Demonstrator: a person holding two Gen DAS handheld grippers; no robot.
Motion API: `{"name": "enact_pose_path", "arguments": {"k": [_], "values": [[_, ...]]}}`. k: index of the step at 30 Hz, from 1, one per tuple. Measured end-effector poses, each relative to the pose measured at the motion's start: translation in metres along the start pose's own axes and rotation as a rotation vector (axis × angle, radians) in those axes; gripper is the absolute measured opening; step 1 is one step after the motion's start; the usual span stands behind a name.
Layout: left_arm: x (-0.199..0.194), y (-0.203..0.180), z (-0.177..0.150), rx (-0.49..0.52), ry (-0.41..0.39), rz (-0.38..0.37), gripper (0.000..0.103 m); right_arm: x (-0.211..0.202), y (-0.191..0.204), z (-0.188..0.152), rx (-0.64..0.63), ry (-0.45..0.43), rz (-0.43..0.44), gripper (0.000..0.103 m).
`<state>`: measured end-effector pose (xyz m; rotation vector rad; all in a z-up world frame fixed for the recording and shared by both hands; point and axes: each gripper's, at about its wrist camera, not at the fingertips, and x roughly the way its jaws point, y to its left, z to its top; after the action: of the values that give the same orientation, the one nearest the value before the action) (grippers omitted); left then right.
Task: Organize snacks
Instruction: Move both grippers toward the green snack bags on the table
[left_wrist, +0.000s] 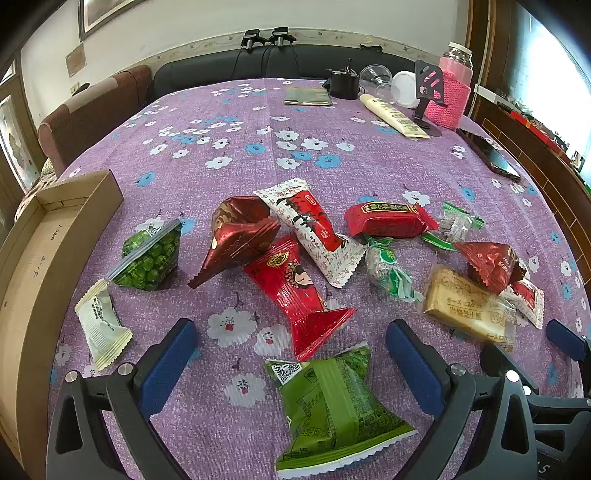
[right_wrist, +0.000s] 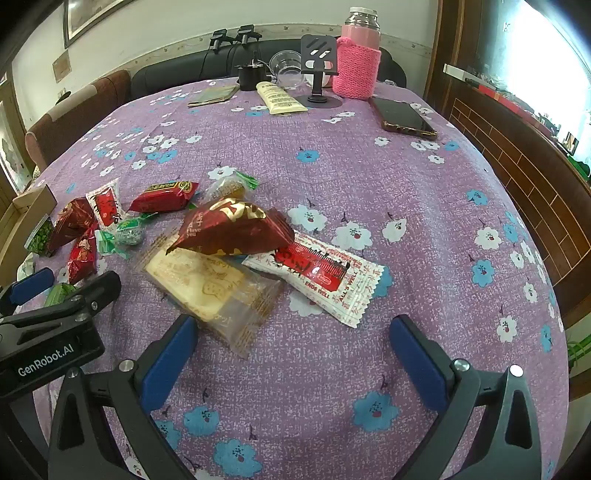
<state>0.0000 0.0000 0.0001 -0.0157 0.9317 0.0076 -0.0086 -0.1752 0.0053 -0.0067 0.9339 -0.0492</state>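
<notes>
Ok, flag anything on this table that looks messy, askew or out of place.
The snacks lie scattered and overlapping on the purple tablecloth, none in the cardboard box at the left. A dark red pouch sits tilted across the biscuit pack and a white-and-red packet. Nothing looks spilled or torn.
</notes>
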Motion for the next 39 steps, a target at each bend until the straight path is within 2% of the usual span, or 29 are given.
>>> {"name": "enact_pose_path", "arguments": {"k": [10, 19, 22, 23, 25, 26, 28, 30, 33, 34, 37, 39], "values": [[0.0, 0.001, 0.002, 0.002, 0.008, -0.002, 0.103, 0.0, 0.0, 0.0, 0.0, 0.0, 0.001, 0.103], [-0.001, 0.004, 0.005, 0.099, 0.054, -0.072, 0.102, -0.004, 0.002, -0.001, 0.012, 0.062, -0.005, 0.103], [-0.015, 0.014, -0.008, 0.109, 0.051, -0.134, 0.093, -0.004, 0.005, -0.004, 0.011, 0.067, -0.012, 0.103], [-0.022, 0.019, -0.011, 0.09, 0.056, -0.18, 0.083, -0.006, 0.005, -0.006, 0.014, 0.065, -0.016, 0.103], [-0.041, 0.029, -0.014, 0.053, 0.053, -0.277, 0.076, -0.009, 0.005, -0.009, 0.019, 0.06, -0.019, 0.103], [-0.056, 0.035, -0.016, 0.047, 0.019, -0.309, 0.072, -0.011, 0.005, -0.01, 0.022, 0.057, -0.02, 0.101], [-0.093, 0.047, -0.019, 0.064, -0.081, -0.331, 0.07, -0.023, 0.002, -0.014, 0.042, 0.029, -0.025, 0.089], [-0.132, 0.061, -0.021, 0.073, -0.171, -0.343, 0.07, -0.045, 0.0, -0.014, 0.065, -0.017, -0.011, 0.087], [-0.188, 0.091, -0.013, 0.075, -0.227, -0.447, 0.07, -0.105, 0.0, -0.007, 0.056, -0.159, -0.023, 0.086], [-0.211, 0.098, -0.011, 0.093, -0.273, -0.443, 0.07, -0.128, 0.001, -0.003, 0.048, -0.211, -0.031, 0.086], [-0.291, 0.124, 0.001, 0.145, -0.481, -0.338, 0.07, -0.214, 0.001, 0.012, 0.023, -0.384, -0.018, 0.087], [-0.331, 0.136, 0.01, 0.171, -0.567, -0.283, 0.072, -0.265, 0.001, 0.025, 0.007, -0.49, -0.025, 0.087]]}}
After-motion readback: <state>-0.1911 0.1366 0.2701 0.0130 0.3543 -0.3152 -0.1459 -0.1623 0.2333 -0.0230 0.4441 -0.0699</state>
